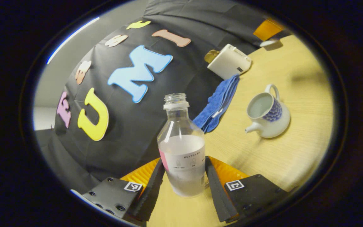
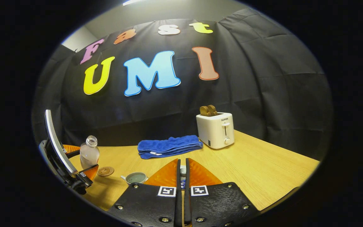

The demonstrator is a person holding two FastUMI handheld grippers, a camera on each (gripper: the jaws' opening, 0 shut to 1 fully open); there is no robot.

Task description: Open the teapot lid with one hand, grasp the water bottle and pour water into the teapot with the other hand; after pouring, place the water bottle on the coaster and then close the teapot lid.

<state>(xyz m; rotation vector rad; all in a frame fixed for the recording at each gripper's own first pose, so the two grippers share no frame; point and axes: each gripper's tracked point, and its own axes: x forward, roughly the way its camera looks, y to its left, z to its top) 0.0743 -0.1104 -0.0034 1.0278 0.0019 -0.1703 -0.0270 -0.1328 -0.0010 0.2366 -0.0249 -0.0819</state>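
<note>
With its fingers pressed against both sides of the clear, uncapped plastic water bottle [image 1: 183, 148], the left hand-held gripper [image 1: 184, 176] holds it upright near the lidless white-and-blue ceramic teapot [image 1: 268, 115] on the wooden surface [image 1: 295, 151], apparently for pouring, while the right hand-held gripper [image 2: 183, 171] is nearly closed on a small pale object, probably the lid.

On the water bottle [image 1: 181, 142] you find a paper label [image 1: 184, 160] with one line of capital letters above small pictograms and fine print too small to make out. On the toaster [image 2: 215, 129] you find a short brand word in capitals printed on the front, above the lever. Each gripper carries two square black-and-white coded markers at the base of its fingers: see the left gripper [image 1: 184, 161] and the right gripper [image 2: 182, 161].
</note>
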